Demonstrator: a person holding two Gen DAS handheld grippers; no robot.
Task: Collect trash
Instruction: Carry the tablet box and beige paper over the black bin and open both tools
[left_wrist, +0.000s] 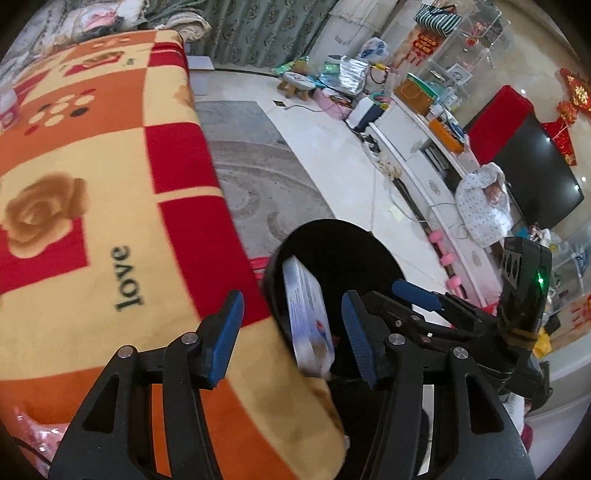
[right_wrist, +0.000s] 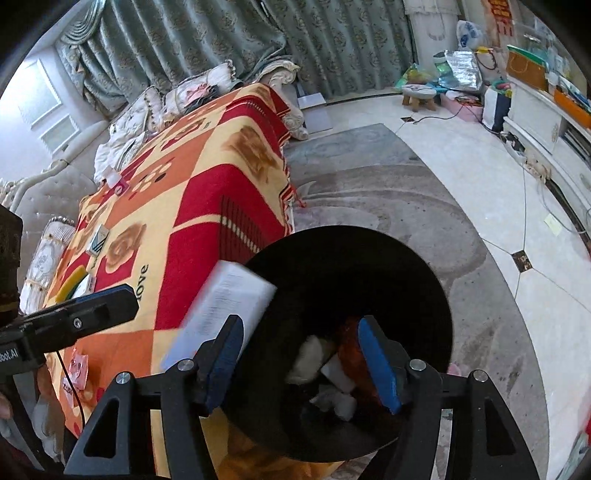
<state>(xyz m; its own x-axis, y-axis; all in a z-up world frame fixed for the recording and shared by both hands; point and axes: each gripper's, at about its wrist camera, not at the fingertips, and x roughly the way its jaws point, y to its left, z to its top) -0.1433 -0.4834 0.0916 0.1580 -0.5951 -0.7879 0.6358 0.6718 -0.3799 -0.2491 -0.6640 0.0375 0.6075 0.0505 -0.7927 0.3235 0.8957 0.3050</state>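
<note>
Dropping the white printed cardboard box (right_wrist: 221, 306) into the round black trash bin (right_wrist: 424, 288).
Both jaws are standing apart, gripping nothing; the box is tipping over the bin's rim at nine o'clock, beside the blanket-covered surface (right_wrist: 192, 206), so the right gripper (right_wrist: 301, 363) should be waiting above until it falls in.

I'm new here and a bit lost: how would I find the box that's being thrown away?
Find the big orange, red and yellow blanket with "love" on it. At its near corner stands a black bin. The white box with fine print is tipping over the bin's rim, blurred, unlike the crumpled scraps inside.
</note>
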